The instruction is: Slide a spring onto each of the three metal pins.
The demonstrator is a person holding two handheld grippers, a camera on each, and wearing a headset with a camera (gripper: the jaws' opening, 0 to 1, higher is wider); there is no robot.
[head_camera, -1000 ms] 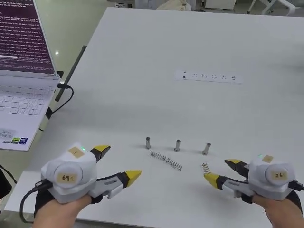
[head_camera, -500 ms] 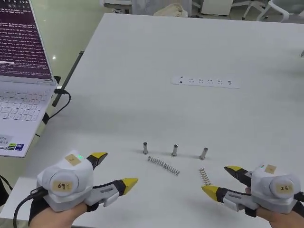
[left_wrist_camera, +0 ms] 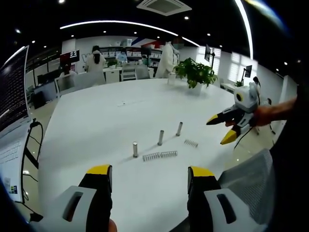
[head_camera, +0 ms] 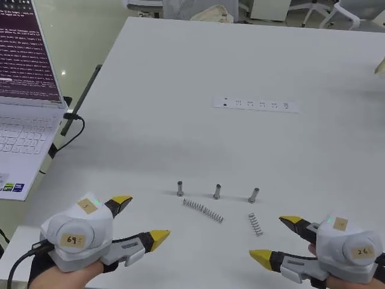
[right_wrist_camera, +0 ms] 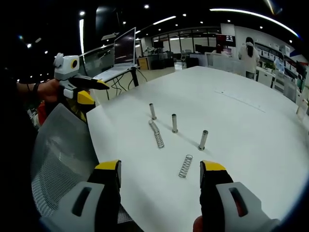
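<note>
Three short metal pins stand upright in a row on the white table: left pin (head_camera: pixel 180 188), middle pin (head_camera: pixel 217 191), right pin (head_camera: pixel 253 195). A long spring (head_camera: pixel 203 210) lies flat just in front of the left two pins. A short spring (head_camera: pixel 255 223) lies in front of the right pin. My left gripper (head_camera: pixel 139 217) is open at the near left, empty, apart from the long spring. My right gripper (head_camera: pixel 276 239) is open at the near right, empty, a little short of the short spring (right_wrist_camera: pixel 185 166). The pins (left_wrist_camera: pixel 161 137) and long spring (left_wrist_camera: pixel 160 155) lie ahead of my left gripper (left_wrist_camera: pixel 148 176).
A white power strip (head_camera: pixel 255 105) lies across the middle of the table. An open laptop (head_camera: pixel 21 90) stands on a side surface at the left, with a black cable (head_camera: pixel 66 129) running to it. The table's near edge is close under both grippers.
Both grippers have drawn back toward the near edge, away from the springs, and stay open. The head view has shifted slightly; pins and springs have not moved.
</note>
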